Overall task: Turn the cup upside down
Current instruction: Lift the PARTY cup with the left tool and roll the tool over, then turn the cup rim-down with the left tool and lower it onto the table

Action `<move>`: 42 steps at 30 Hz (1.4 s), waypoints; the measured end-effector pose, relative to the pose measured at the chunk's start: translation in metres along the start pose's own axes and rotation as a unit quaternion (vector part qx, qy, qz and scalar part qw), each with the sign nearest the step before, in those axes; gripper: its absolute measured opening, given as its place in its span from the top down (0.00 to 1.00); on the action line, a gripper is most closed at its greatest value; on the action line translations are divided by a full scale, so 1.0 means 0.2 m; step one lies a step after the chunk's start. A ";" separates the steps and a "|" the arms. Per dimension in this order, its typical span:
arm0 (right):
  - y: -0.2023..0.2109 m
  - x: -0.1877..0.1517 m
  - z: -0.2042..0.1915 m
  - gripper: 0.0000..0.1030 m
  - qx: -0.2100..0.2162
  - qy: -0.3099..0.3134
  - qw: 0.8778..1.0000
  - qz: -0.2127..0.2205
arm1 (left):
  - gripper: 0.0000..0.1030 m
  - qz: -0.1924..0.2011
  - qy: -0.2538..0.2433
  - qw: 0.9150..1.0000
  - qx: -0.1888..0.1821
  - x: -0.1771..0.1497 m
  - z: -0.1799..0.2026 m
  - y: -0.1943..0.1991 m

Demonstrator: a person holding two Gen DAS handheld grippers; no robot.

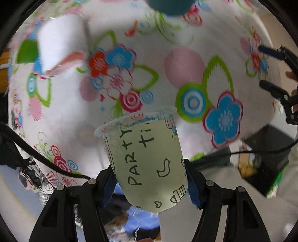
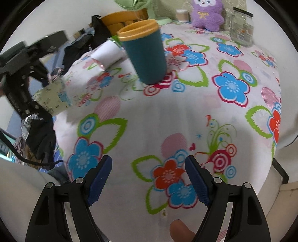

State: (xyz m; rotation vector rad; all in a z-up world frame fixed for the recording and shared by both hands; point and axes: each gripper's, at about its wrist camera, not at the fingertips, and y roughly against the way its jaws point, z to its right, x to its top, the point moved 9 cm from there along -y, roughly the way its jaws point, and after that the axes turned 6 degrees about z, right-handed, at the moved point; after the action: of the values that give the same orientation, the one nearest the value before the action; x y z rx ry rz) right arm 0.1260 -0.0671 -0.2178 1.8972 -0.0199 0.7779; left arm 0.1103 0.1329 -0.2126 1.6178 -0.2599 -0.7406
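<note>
Cup [image 1: 147, 160] clenched in left gripper [image 1: 149, 178], rim tilting toward tablecloth [image 1: 186, 65]. Right gripper [image 2: 149, 178] released, idle. Finish the roll slowly; set rim flat before letting go.

We've got a clear cup [image 1: 147, 160] with black doodles and "PARTY" lettering at the bottom centre, over a white tablecloth [image 2: 167, 115] covered in blue and red flowers and green loops. Upper centre there's a teal tumbler [image 2: 146, 54] with a yellow rim, and a purple plush [image 2: 206, 14] up top.
</note>
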 end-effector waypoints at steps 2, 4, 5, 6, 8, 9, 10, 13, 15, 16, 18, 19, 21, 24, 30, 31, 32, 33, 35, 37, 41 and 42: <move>0.02 -0.01 -0.05 0.20 0.010 0.010 1.000 0.007 | 0.34 -0.032 -0.015 0.999 0.005 0.00 -0.01 -0.04; 0.04 -0.02 -0.11 0.20 0.018 0.030 0.999 0.014 | 0.34 -0.056 -0.023 0.998 0.008 0.00 -0.03 -0.07; 0.05 -0.02 -0.13 0.20 0.020 0.035 0.999 0.016 | 0.34 -0.068 -0.026 0.997 0.010 0.00 -0.04 -0.08; 0.06 -0.02 -0.15 0.20 0.023 0.043 0.999 0.020 | 0.34 -0.079 -0.030 0.996 0.012 0.00 -0.04 -0.10; 0.07 -0.03 -0.20 0.20 0.032 0.052 0.998 0.026 | 0.34 -0.105 -0.043 0.994 0.012 -0.01 -0.04 -0.12; 0.07 -0.02 -0.21 0.20 0.035 0.053 0.998 0.028 | 0.34 -0.116 -0.052 0.992 0.012 -0.01 -0.04 -0.12; 0.07 -0.02 -0.22 0.20 0.038 0.054 0.997 0.029 | 0.34 -0.122 -0.057 0.991 0.011 -0.02 -0.03 -0.13; 0.07 -0.02 -0.25 0.20 0.044 0.059 0.997 0.034 | 0.33 -0.138 -0.072 0.988 0.008 0.00 -0.01 -0.14; 0.06 -0.02 -0.27 0.20 0.048 0.061 0.996 0.036 | 0.32 -0.137 -0.077 0.987 0.007 0.07 -0.02 -0.11; 0.06 -0.02 -0.27 0.20 0.049 0.061 0.996 0.037 | 0.32 -0.137 -0.079 0.987 0.007 0.09 -0.01 -0.10; 0.06 -0.01 -0.27 0.20 0.050 0.061 0.996 0.038 | 0.33 -0.138 -0.080 0.987 0.012 0.11 -0.02 -0.09; 0.06 -0.01 -0.27 0.20 0.051 0.059 0.996 0.039 | 0.34 -0.138 -0.081 0.987 0.013 0.11 -0.03 -0.08; 0.06 0.01 -0.26 0.20 0.055 0.054 0.996 0.040 | 0.35 -0.144 -0.088 0.986 0.018 0.10 -0.04 -0.05; 0.06 0.02 -0.26 0.20 0.058 0.050 0.996 0.044 | 0.36 -0.160 -0.103 0.981 0.038 0.06 -0.06 -0.04; 0.05 0.04 -0.29 0.20 0.068 0.053 0.995 0.051 | 0.36 -0.206 -0.127 0.967 0.076 0.01 -0.10 -0.03; 0.05 0.04 -0.30 0.20 0.070 0.056 0.995 0.053 | 0.35 -0.211 -0.130 0.965 0.080 0.00 -0.09 -0.04; 0.05 0.04 -0.31 0.20 0.071 0.057 0.994 0.053 | 0.35 -0.221 -0.136 0.962 0.088 0.01 -0.09 -0.04; 0.05 0.04 -0.32 0.20 0.073 0.060 0.994 0.054 | 0.35 -0.227 -0.139 0.959 0.093 0.02 -0.08 -0.04; 0.05 0.04 -0.32 0.20 0.075 0.061 0.994 0.055 | 0.34 -0.243 -0.146 0.953 0.105 0.06 -0.06 -0.06; 0.05 0.03 -0.33 0.20 0.075 0.061 0.994 0.055 | 0.34 -0.251 -0.152 0.949 0.113 0.09 -0.04 -0.07; 0.06 0.03 -0.31 0.20 0.076 0.056 0.994 0.058 | 0.14 -0.256 -0.154 0.947 0.120 0.14 -0.01 -0.08; 0.06 0.03 -0.31 0.20 0.076 0.055 0.994 0.060 | 0.07 -0.249 -0.153 0.949 0.120 0.15 0.00 -0.08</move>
State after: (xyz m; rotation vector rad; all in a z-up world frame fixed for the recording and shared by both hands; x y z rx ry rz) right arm 0.0955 -0.0199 -0.1897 2.0078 -0.0055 0.9882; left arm 0.1287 0.1191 -0.2364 1.8189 -0.1648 -1.3985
